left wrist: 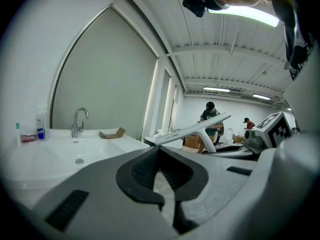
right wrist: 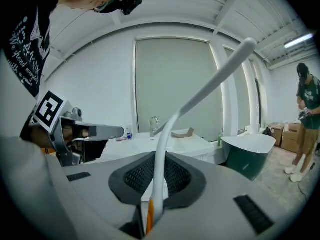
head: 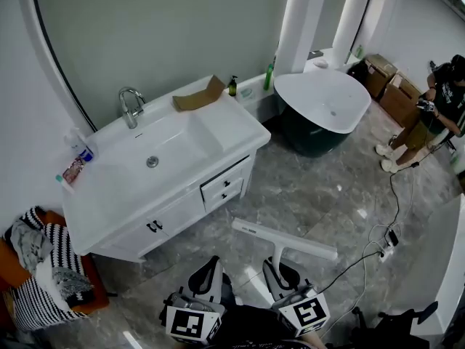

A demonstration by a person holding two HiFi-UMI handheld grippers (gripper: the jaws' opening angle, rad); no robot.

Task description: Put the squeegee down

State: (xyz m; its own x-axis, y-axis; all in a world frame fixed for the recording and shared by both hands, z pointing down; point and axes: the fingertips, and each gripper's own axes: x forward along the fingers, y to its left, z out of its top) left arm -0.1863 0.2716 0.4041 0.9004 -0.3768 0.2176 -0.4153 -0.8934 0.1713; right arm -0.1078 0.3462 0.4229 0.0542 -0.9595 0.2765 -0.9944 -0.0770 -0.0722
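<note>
The white squeegee [head: 285, 238] hangs over the grey marble floor in front of the vanity, its long blade bar crosswise in the head view. My right gripper [head: 278, 267] is shut on its handle. In the right gripper view the handle [right wrist: 161, 149] rises from between the pads, and the blade bar [right wrist: 215, 84] slants up to the right. My left gripper [head: 211, 265] is beside it on the left, shut with nothing between its pads. In the left gripper view the tips [left wrist: 160, 149] meet and the squeegee [left wrist: 192, 130] shows off to the right.
A white vanity [head: 225, 133] with basin, faucet [head: 131, 106] and a cardboard piece [head: 197, 97] stands ahead on the left. A dark-sided bathtub [head: 327, 97] is beyond on the right. A person [head: 436, 115] stands far right. Cables [head: 385, 246] lie on the floor. A chair with striped cloth [head: 36, 267] is at the left.
</note>
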